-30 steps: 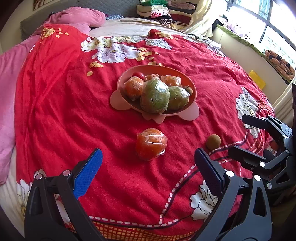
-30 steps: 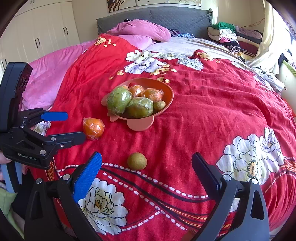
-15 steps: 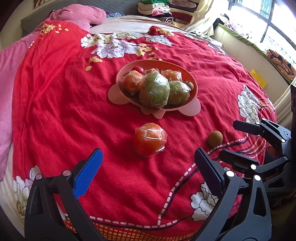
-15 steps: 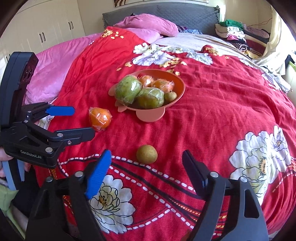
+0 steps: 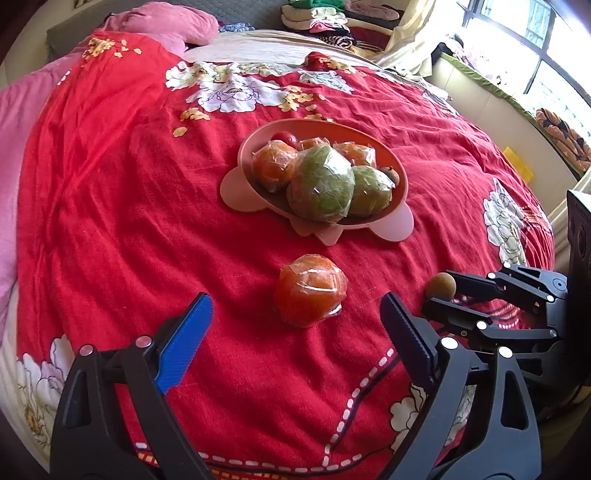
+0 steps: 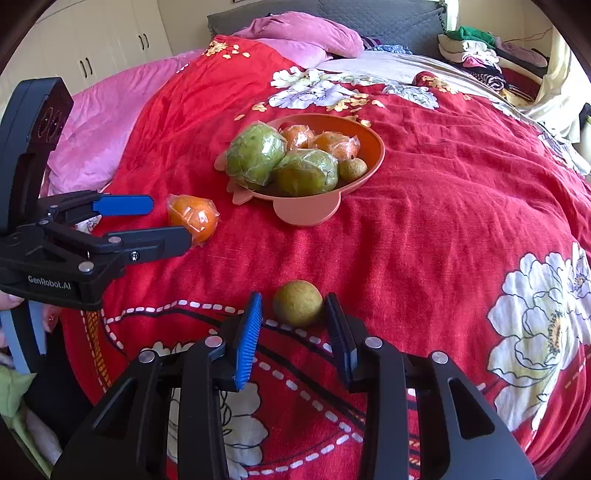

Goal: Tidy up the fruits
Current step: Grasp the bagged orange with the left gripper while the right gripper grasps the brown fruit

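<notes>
A pink-orange bowl [image 5: 397, 175] [image 6: 375, 147] on the red bedspread holds several wrapped green and orange fruits. A wrapped orange [image 5: 310, 290] [image 6: 194, 218] lies loose in front of it, just ahead of my open left gripper [image 5: 295, 332] [image 6: 162, 219]. A small brown-green round fruit [image 6: 298, 302] [image 5: 440, 285] lies nearer the bed's edge. My right gripper [image 6: 293, 332] [image 5: 439, 299] has its jaws narrowed around this fruit, right pad close to it, a gap on the left; it is not lifted.
The red floral bedspread [image 6: 461, 206] covers the bed. Pink pillows [image 6: 306, 31] and folded clothes [image 6: 476, 55] lie at the far end. A window ledge [image 5: 509, 99] runs along the right side.
My right gripper has moved forward to the small round fruit and its jaws have narrowed around it. My left gripper has come closer to the wrapped orange.
</notes>
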